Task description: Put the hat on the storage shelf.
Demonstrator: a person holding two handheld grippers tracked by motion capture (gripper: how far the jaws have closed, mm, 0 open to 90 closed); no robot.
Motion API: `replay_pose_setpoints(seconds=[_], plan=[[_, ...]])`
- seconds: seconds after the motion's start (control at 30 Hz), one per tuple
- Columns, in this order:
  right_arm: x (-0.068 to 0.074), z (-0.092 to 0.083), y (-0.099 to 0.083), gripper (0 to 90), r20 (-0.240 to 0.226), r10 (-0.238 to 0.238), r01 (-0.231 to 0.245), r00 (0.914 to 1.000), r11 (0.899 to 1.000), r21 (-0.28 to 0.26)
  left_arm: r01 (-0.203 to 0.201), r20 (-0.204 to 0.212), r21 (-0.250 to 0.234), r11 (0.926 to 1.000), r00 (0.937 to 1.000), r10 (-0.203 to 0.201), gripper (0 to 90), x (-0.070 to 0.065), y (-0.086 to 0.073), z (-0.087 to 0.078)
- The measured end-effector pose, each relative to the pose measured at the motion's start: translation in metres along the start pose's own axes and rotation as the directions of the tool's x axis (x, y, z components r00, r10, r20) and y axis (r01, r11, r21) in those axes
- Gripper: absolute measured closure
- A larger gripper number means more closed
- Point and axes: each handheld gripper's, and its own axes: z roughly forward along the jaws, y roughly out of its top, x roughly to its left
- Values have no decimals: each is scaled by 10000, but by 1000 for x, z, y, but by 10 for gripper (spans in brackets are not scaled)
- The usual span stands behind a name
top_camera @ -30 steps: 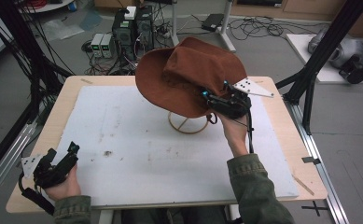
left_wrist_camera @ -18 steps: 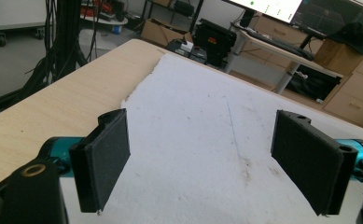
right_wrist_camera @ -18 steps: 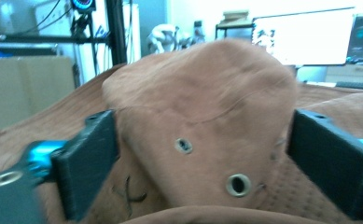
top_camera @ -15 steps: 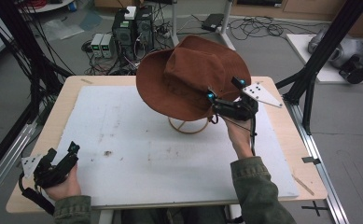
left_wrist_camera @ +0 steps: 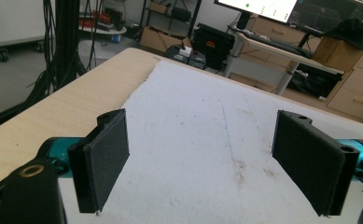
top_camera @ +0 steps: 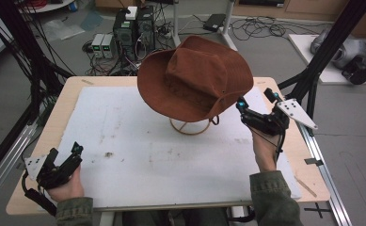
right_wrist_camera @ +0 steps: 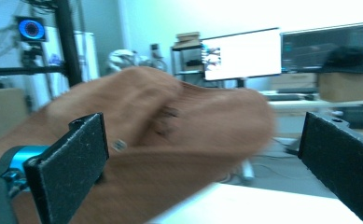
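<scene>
**Brown hat on wire stand; both grippers empty**

High view. Item: brown brimmed hat (top_camera: 195, 77), perched on a thin wire stand (top_camera: 190, 127) at the far middle of the white mat (top_camera: 138, 155). The hat sits tilted, crown facing up and toward the right, brim dipping at the near left; its long axis runs roughly left to right across the table. Right gripper (top_camera: 256, 104): held just beside the hat's right brim, apart from it, jaws spread wide with nothing between them; they have just been opening. Grey three-cornered plate on its far side. Left gripper (top_camera: 70, 155): at the near left corner of the wooden table (top_camera: 72, 92), well apart from the hat, jaws wide and empty.

Left gripper view. Two black pads (left_wrist_camera: 105, 156) stand far apart over the stained white mat; bare wooden table edge at left; desks and monitors beyond.

Right gripper view. Pads (right_wrist_camera: 72, 165) wide apart; the hat, blurred, lies ahead at left and centre, beyond the jaws, not gripped.
</scene>
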Motion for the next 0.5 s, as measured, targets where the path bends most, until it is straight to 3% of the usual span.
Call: replay_pose_setpoints(seconds=[0.23, 0.5], plan=[[-14, -33, -9, 9, 1099, -455, 423, 9929, 9986, 310, -241, -21, -139, 9996, 9997, 241, 186, -4, 0, 0], [-23, -64, -42, 10, 1941, -553, 359, 9794, 9941, 1020, -504, -116, -351, 9981, 9987, 500, 185, -5, 1, -2]])
